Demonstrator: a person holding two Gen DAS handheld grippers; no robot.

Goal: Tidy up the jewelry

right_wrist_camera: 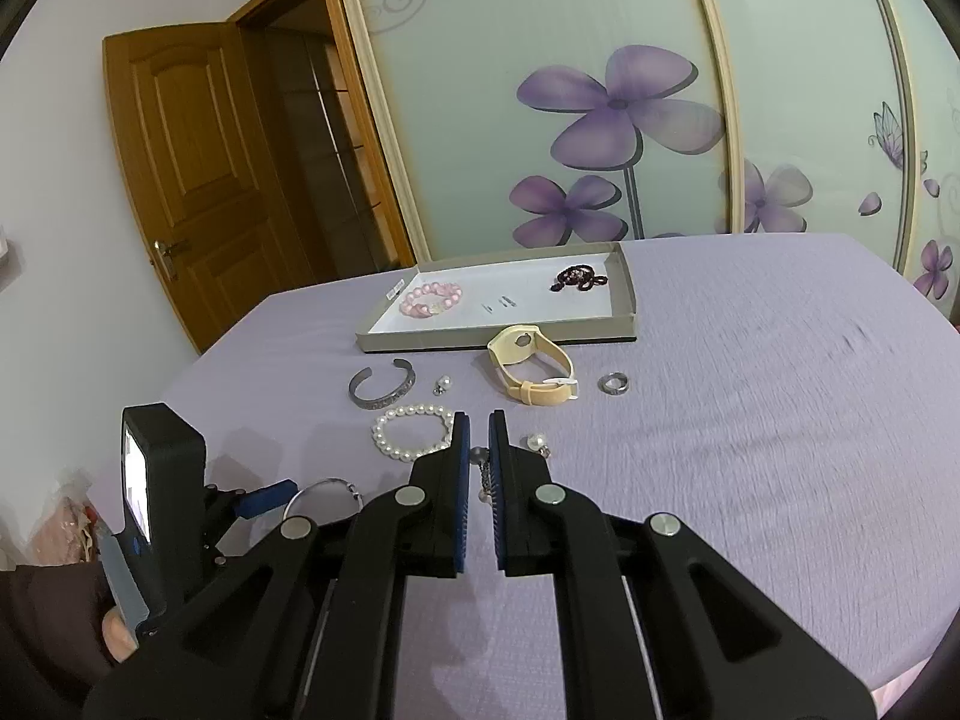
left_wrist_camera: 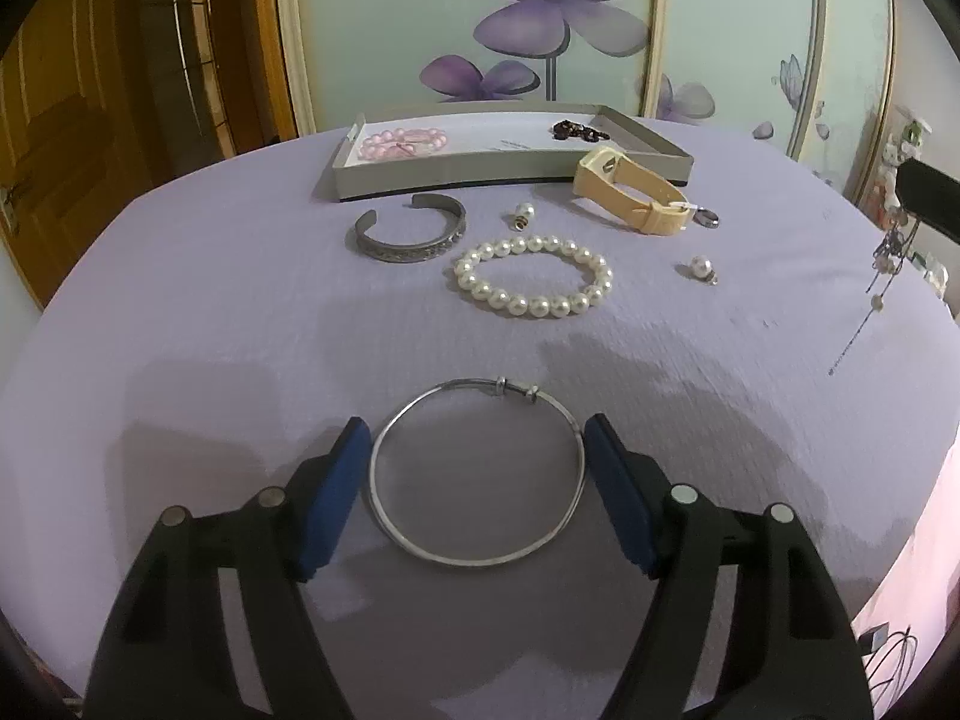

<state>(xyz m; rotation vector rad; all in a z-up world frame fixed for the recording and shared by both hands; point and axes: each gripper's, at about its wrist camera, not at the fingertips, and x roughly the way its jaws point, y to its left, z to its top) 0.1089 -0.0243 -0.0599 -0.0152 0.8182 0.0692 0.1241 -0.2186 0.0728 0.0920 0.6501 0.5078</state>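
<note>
Left gripper straddles the thin silver bangle, pads apart; the right pad appears to touch the rim, the left stands just beside it, so no clamp yet. Judged step: pickup. Next move calls for closing squarely across the ring, then a lift toward the grey tray well ahead. Right gripper is clamped together on a dangling chain earring. Lilac cloth covers the surface; flowered wardrobe panels stand beyond.
</note>
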